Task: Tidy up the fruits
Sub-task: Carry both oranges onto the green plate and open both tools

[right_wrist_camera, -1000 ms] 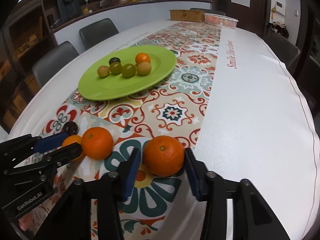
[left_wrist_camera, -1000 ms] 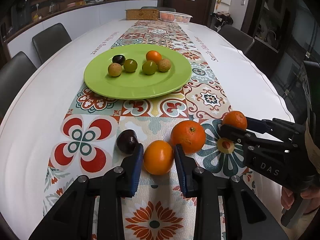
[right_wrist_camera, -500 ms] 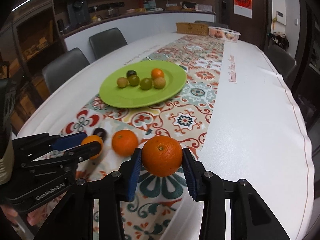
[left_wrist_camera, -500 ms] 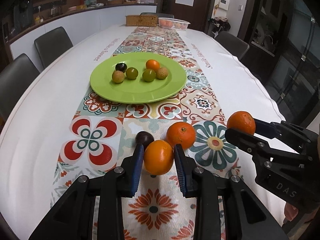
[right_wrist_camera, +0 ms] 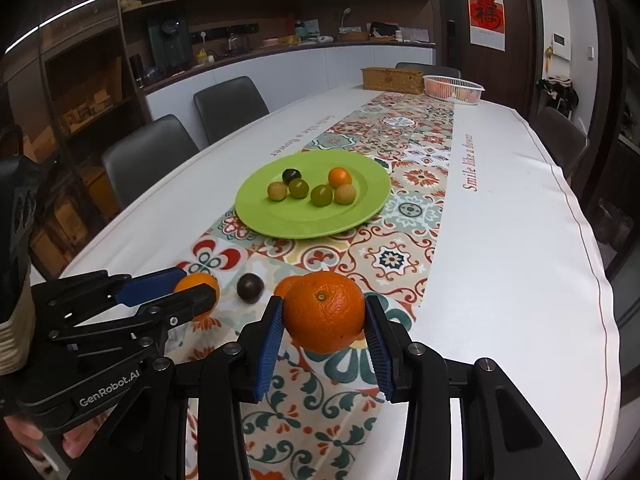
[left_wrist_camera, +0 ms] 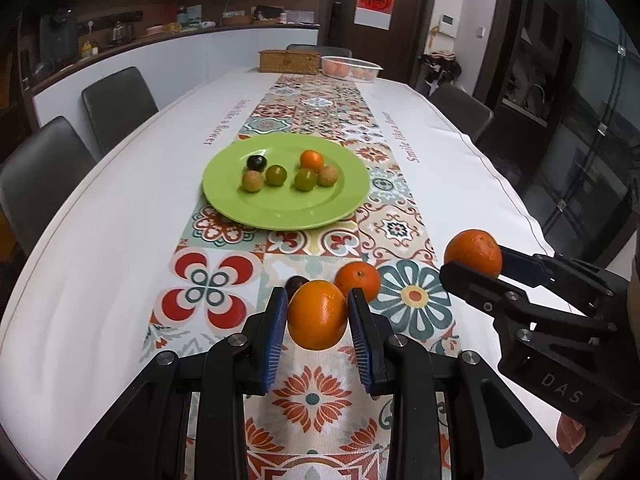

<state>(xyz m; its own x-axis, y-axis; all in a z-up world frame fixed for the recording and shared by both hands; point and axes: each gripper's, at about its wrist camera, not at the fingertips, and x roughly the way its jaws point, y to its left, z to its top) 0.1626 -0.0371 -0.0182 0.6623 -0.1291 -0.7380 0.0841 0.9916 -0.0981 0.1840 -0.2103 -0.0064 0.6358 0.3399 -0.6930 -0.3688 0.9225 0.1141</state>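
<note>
dining table point(left_wrist_camera: 120, 220), left wrist view: patterned runner under a green plate point(left_wrist_camera: 280, 212) that held six small fruits.
left gripper point(left_wrist_camera: 318, 316): clenched on an orange point(left_wrist_camera: 317, 314), lifted off the cloth.
risk: a round orange could roll from the pads.
right wrist view, right gripper point(right_wrist_camera: 325, 320): clamped on a second orange point(right_wrist_camera: 324, 311); third orange point(right_wrist_camera: 288, 285) and dark plum point(right_wrist_camera: 250, 287) lay loose, easily knocked.
far basket point(right_wrist_camera: 454, 89): orange fruit.

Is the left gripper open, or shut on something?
Shut on an orange: both pads of the left gripper press its sides, and it hangs above the table.
</note>
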